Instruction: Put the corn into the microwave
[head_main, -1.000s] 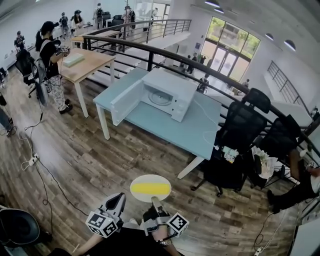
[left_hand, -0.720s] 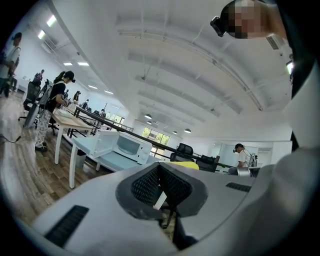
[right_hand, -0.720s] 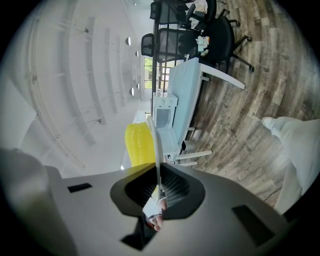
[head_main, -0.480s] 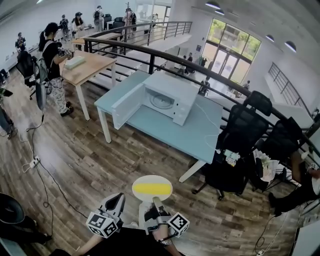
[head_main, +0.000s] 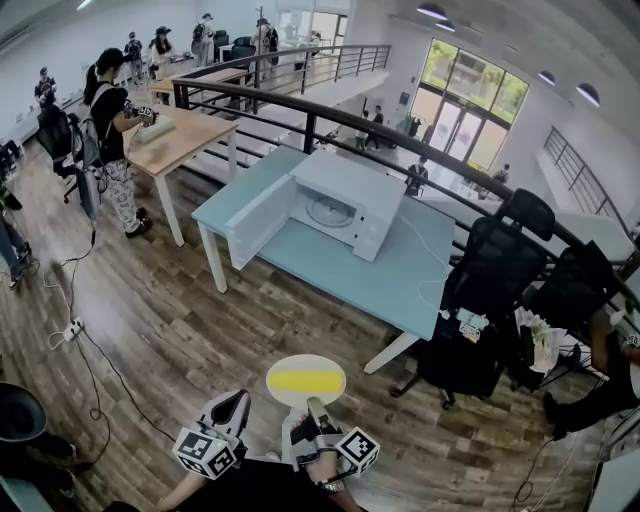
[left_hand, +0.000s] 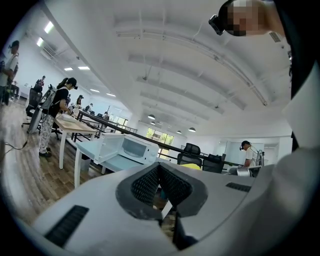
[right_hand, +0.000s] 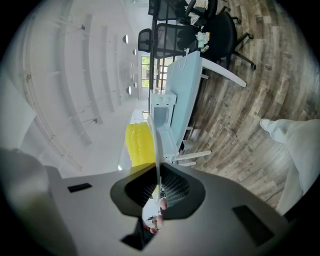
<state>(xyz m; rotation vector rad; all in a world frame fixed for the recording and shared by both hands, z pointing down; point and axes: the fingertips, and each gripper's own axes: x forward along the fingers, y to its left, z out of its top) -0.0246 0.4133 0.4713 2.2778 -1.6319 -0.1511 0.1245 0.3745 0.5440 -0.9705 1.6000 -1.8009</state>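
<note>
A yellow corn cob (head_main: 305, 380) lies on a round white plate (head_main: 292, 363) held low in front of me. My right gripper (head_main: 312, 408) is shut on the plate's near rim; in the right gripper view the plate (right_hand: 156, 145) shows edge-on between the pads, with the corn (right_hand: 137, 145) on its left. My left gripper (head_main: 237, 405) hovers just left of the plate, its jaws together with nothing between them (left_hand: 159, 172). The white microwave (head_main: 340, 200) stands on a light blue table (head_main: 330, 265) some way ahead, its door (head_main: 258, 220) swung open to the left.
Black office chairs (head_main: 490, 270) stand right of the blue table. A dark railing (head_main: 400, 130) runs behind it. A person (head_main: 110, 115) stands at a wooden table (head_main: 185, 135) far left. Cables (head_main: 70, 325) lie on the wood floor at the left.
The blue table and microwave have drifted slightly down and right in the head view. Both grippers and the plate keep the same pose.
</note>
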